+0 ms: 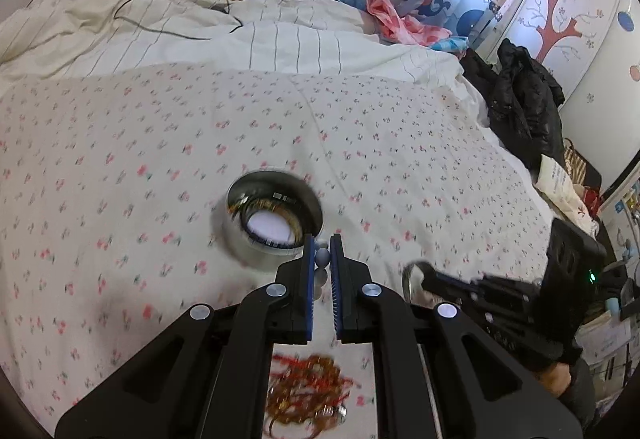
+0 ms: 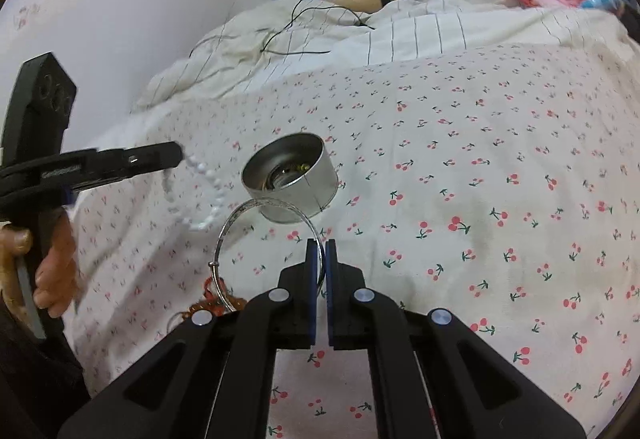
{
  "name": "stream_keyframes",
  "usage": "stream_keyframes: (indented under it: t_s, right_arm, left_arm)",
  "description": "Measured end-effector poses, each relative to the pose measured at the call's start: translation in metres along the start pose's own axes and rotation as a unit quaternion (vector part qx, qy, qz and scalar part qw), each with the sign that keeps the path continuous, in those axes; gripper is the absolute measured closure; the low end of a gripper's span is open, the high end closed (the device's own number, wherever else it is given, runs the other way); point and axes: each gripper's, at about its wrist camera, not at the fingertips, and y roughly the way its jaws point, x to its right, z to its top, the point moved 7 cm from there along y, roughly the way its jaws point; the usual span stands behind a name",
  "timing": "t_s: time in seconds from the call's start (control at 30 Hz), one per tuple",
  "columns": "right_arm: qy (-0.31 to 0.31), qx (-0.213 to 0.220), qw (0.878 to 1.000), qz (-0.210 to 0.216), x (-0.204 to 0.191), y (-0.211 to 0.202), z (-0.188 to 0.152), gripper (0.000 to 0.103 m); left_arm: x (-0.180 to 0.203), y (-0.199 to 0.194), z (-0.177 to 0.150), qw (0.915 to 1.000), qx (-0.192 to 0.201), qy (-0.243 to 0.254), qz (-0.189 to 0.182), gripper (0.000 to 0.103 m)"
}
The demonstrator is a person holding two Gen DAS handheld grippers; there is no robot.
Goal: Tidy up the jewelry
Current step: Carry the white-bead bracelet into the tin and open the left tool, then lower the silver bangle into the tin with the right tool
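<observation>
Gripping a silver bangle (image 2: 272, 239) beside the tin (image 2: 290, 175).

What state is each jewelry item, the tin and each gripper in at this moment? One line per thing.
Left gripper: shut on the white bead string.
White bead string: lifted, dangling in a loop.
Right gripper: shut on the silver bangle.
Silver bangle: held off the sheet.
Round metal tin: upright, open, jewelry inside.
Red and amber jewelry pile: loose on the bedsheet.

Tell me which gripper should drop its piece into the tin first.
Probably the left gripper: its pearl bracelet hangs close beside the tin. The right gripper holds the silver bangle lower, nearer the camera.
</observation>
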Motion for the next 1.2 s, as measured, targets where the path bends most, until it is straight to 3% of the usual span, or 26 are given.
stream_keyframes:
  t_s: [0.3, 0.53, 0.6, 0.67, 0.73, 0.8, 0.87, 0.93, 1.0, 1.1, 1.2]
  right_arm:
    - [0.029, 0.012, 0.999, 0.009, 0.011, -0.01, 0.006, 0.099]
    - [0.028, 0.01, 0.999, 0.015, 0.008, -0.009, 0.006, 0.099]
    - [0.026, 0.01, 1.0, 0.011, 0.009, -0.009, 0.006, 0.099]
    - [0.025, 0.007, 1.0, 0.007, 0.01, -0.008, 0.005, 0.099]
    - [0.021, 0.005, 1.0, -0.001, 0.01, -0.006, 0.004, 0.099]
    - [0.019, 0.003, 1.0, -0.007, 0.01, -0.004, 0.003, 0.099]
    - [0.01, 0.0, 1.0, -0.017, 0.009, -0.001, 0.001, 0.099]
    - [0.0, 0.001, 1.0, -0.028, 0.005, 0.002, -0.001, 0.099]
    - [-0.015, 0.006, 0.999, -0.036, -0.002, 0.002, -0.001, 0.099]
    - [-0.039, 0.021, 0.998, -0.049, -0.014, 0.0, 0.003, 0.099]
    - [-0.055, 0.029, 0.996, -0.064, -0.022, 0.005, 0.014, 0.099]
  left_arm:
    - [0.002, 0.052, 0.044, 0.9998, -0.003, -0.012, 0.017, 0.096]
    - [-0.012, 0.088, 0.044, 0.9986, -0.02, -0.049, 0.006, 0.096]
    - [-0.02, 0.094, 0.041, 0.9977, -0.026, -0.05, 0.036, 0.096]
    - [-0.034, 0.103, 0.034, 0.9914, -0.045, -0.034, 0.118, 0.094]
    - [-0.041, 0.104, 0.029, 0.9833, -0.057, -0.009, 0.173, 0.083]
    - [-0.043, 0.098, 0.029, 0.9797, -0.051, 0.003, 0.194, 0.053]
    - [-0.043, 0.08, 0.031, 0.9784, -0.027, 0.012, 0.204, 0.042]
    - [-0.043, 0.056, 0.027, 0.978, -0.004, 0.014, 0.208, 0.035]
    - [-0.047, 0.033, 0.014, 0.978, 0.015, 0.011, 0.208, 0.022]
    - [-0.062, 0.005, -0.018, 0.9725, 0.03, 0.004, 0.231, 0.015]
    - [-0.085, -0.007, -0.045, 0.9696, 0.031, -0.025, 0.241, 0.015]
